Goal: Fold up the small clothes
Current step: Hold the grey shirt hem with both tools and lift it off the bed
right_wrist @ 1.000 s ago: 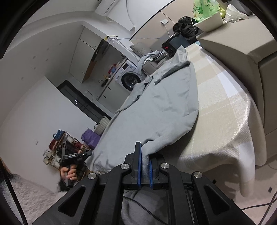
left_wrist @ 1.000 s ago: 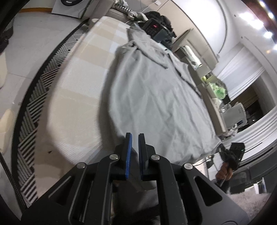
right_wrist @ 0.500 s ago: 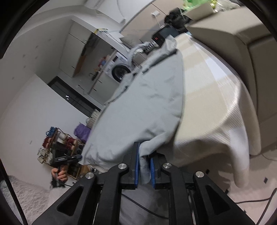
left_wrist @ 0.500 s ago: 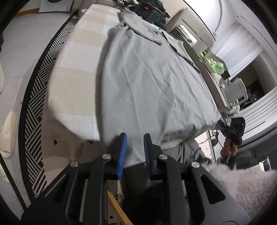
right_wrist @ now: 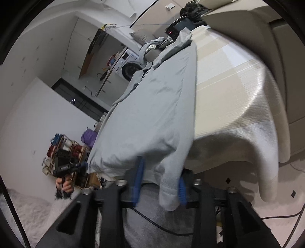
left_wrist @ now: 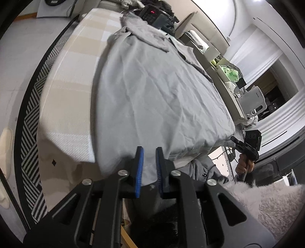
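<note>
Little text can be read. Red lit digits are seen on the display of a black device [left_wrist: 152, 14] at the far end of the table [left_wrist: 63, 106], but they are too small and blurred to be made out. The same red display [right_wrist: 170, 32] is seen in the right wrist view, equally illegible.

Left wrist view: low at near left tabletop [left_wrist: 63, 106] edge, facing far along the grey shirt [left_wrist: 152, 91]. Right wrist view: low at near right edge, also facing far. Both share shirt, tabletop, and each other's claw.
</note>
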`<control>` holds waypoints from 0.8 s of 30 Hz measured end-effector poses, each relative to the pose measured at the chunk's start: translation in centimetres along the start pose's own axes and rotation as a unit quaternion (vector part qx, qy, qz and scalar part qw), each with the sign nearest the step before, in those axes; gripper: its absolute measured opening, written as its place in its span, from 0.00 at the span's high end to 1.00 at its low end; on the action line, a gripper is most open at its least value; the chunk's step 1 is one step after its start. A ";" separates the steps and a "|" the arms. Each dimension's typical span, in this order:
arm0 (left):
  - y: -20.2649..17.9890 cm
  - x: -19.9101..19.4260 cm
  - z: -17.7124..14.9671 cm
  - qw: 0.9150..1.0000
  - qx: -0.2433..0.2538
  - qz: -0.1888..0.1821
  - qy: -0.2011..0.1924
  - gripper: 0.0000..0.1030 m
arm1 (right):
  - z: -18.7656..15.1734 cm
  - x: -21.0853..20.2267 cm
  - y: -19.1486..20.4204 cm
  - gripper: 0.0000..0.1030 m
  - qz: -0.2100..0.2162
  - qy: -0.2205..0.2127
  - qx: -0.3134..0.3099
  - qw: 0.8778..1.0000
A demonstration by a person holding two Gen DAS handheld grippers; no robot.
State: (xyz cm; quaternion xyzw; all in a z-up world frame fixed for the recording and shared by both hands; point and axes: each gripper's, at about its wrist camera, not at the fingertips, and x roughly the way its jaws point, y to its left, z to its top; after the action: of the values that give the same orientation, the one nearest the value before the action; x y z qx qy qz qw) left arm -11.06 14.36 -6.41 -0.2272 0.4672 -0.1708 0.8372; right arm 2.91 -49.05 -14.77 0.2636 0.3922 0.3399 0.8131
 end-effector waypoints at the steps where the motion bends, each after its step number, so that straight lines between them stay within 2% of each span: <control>1: -0.2 -0.2 0.1 1.000 0.003 -0.001 -0.006 0.94 | -0.1 -0.1 0.4 0.91 -0.001 -0.003 -0.014 1.000; 4: -0.8 -1.1 0.5 0.999 0.007 -0.013 -0.032 0.97 | -0.1 -0.8 1.5 0.95 0.016 -0.022 -0.039 0.999; 8: -2.0 -2.8 1.7 0.997 0.010 -0.034 -0.075 1.00 | 1.0 -2.4 2.7 0.95 0.046 -0.072 -0.039 0.996; 11: -2.7 -3.9 3.1 0.994 0.006 -0.037 -0.107 1.00 | 1.8 -3.9 3.2 0.95 0.068 -0.115 -0.036 0.990; 14: -3.7 -4.7 4.9 0.991 0.010 -0.030 -0.130 1.00 | 3.2 -4.8 3.6 0.95 0.063 -0.147 -0.035 0.987; 17: -3.8 -5.2 5.9 0.990 0.002 -0.021 -0.140 1.00 | 4.1 -4.9 3.3 0.95 0.056 -0.156 -0.027 0.986; 21: -3.3 -5.3 5.8 0.991 -0.008 -0.003 -0.132 1.00 | 4.2 -5.0 3.0 0.95 0.048 -0.152 -0.020 0.987; 24: -2.2 -5.0 5.2 0.994 -0.018 0.016 -0.105 1.00 | 3.9 -5.4 2.9 0.95 0.047 -0.151 -0.016 0.987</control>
State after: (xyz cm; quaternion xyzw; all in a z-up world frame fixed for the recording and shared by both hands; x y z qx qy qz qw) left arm -9.25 16.14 0.72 -0.2516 0.3837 -0.1243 0.8798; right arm 2.62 -51.93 -8.16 0.3168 0.2470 0.3405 0.8501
